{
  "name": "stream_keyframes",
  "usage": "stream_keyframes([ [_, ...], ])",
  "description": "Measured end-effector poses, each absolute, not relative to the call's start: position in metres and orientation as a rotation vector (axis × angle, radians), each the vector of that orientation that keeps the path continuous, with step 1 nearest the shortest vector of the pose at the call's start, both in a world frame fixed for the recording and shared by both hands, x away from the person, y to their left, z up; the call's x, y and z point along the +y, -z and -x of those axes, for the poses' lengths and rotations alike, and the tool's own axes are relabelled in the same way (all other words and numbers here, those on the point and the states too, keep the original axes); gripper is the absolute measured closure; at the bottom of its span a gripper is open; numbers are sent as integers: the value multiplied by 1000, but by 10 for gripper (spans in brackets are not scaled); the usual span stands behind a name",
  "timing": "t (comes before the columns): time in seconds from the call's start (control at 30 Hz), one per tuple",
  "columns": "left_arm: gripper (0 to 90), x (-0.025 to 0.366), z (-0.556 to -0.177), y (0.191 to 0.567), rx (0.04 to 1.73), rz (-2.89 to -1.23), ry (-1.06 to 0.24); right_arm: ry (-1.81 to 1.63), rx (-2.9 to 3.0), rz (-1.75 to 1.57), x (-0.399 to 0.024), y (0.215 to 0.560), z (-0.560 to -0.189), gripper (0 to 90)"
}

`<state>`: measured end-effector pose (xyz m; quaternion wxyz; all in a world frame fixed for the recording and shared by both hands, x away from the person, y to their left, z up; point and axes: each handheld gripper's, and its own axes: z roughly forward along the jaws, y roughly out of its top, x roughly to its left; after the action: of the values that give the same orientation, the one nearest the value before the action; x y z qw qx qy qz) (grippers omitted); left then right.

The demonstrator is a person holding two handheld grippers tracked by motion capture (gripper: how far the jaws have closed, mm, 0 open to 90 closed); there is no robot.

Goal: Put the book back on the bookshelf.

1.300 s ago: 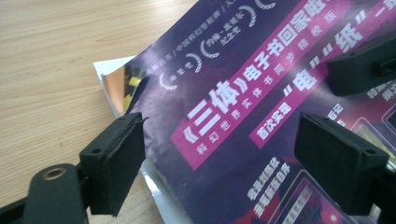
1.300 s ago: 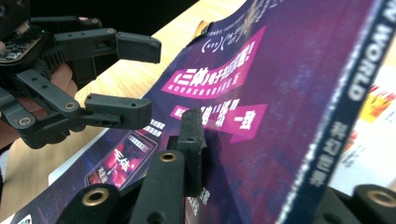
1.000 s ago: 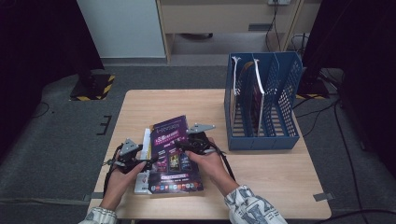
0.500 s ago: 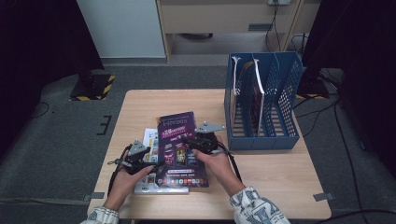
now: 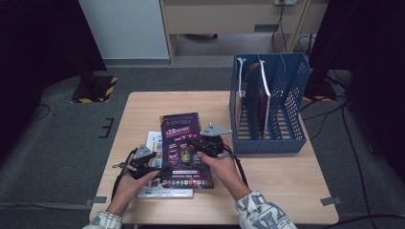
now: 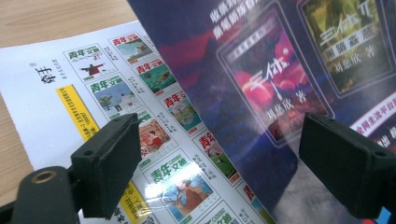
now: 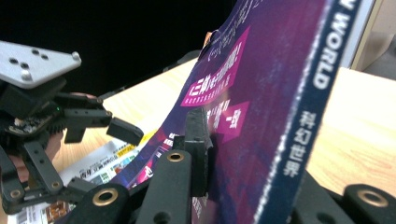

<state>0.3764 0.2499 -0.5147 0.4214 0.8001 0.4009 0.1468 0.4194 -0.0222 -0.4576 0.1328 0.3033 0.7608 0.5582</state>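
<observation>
right hand-held gripper [image 7: 205, 154] clamped on the magazine [image 5: 184, 143] spine; left hand-held gripper [image 6: 224, 163] gapes. glossy, floppy, slippery, so best pinched by the spine.

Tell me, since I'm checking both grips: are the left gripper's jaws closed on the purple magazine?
No. In the left gripper view its jaws stand wide apart over the purple magazine and the white booklet, pressing neither.

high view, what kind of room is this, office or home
Likely an office or lab workspace: a wooden table on grey carpet, a blue file rack holding magazines, cables trailing across the floor, and a wooden cabinet against the back wall.
</observation>
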Motion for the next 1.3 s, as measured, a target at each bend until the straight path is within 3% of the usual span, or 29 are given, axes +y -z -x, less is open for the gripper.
stream_keyframes([
  [0.87, 137, 244, -380, 515, 995, -1988, -323, -1711, 2086, -746, -22, 435, -410, 813],
  [1.1, 205, 240, -380, 515, 961, -1990, -279, -1730, 2079, -718, -21, 432, -407, 817],
  [1.3, 340, 237, -379, 514, 920, -2004, -244, -1747, 2077, -708, -21, 433, -407, 820],
])
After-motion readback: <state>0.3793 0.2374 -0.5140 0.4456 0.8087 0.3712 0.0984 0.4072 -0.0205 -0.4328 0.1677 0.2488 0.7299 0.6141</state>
